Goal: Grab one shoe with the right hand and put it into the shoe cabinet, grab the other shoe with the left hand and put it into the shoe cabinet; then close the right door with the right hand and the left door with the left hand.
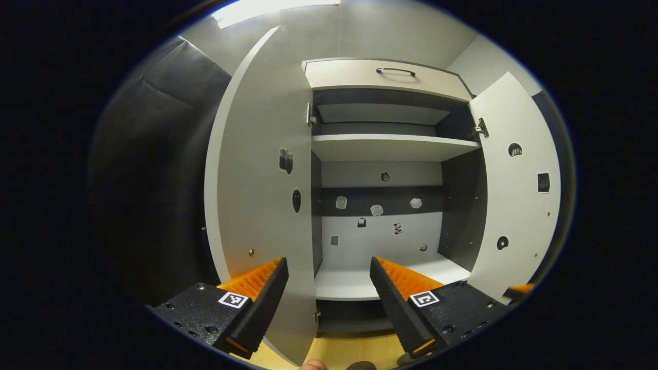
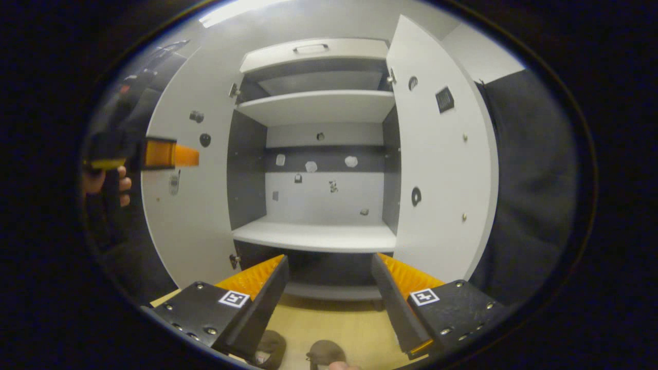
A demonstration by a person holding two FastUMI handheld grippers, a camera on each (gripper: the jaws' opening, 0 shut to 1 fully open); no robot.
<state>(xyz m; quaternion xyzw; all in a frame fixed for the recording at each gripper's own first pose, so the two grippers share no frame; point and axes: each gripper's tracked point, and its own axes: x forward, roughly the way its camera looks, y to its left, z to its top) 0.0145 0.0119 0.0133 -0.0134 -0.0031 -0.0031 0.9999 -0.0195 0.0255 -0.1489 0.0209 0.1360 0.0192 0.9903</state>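
Note:
Two dark shoes lie on the wooden floor before the open shoe cabinet. One shoe and the other shoe peek in at the bottom of the right gripper view, just below my right gripper, which is open and holds nothing. A dark shoe tip shows at the bottom edge of the left gripper view. My left gripper is open and holds nothing, facing the cabinet beside the left door. In the right gripper view the left gripper appears at the far left, held by a hand.
Both doors stand wide open: the left door and the right door. Inside are a bare lower shelf and an upper shelf. A drawer with a handle tops the cabinet. Dark cloth walls flank both sides.

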